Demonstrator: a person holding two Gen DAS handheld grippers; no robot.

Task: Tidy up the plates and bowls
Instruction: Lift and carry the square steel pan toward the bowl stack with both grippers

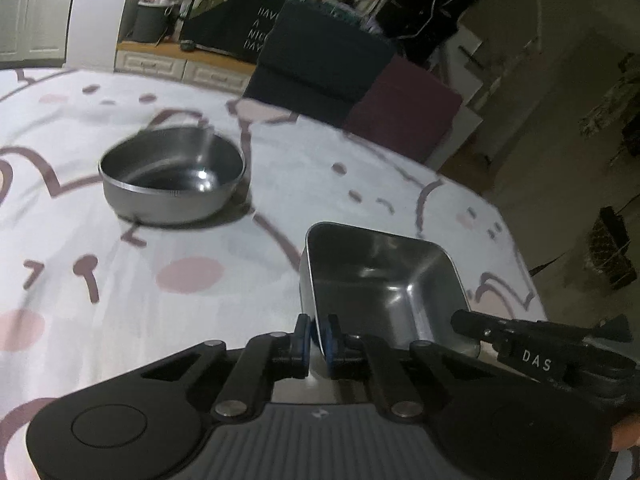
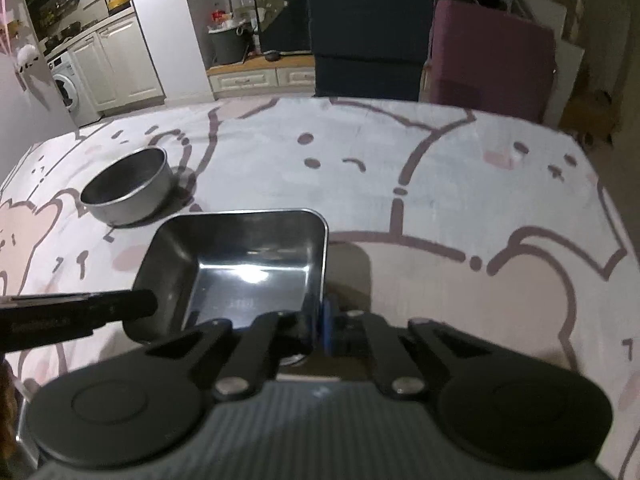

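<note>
We grip the square steel tray (image 1: pixel 384 280) from both sides
Left gripper (image 1: pixel 316 338) and right gripper (image 2: pixel 318 324) each pinch a wall; round bowl (image 1: pixel 172 176) sits apart

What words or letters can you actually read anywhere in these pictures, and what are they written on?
"DAS": white letters on the black right gripper seen in the left wrist view.
"HAV / A / NIC / DAY": white letters on a dark cloth in the background, partly hidden by a dark blue chair.
The embossed lettering on the left gripper is too blurred to read.
</note>
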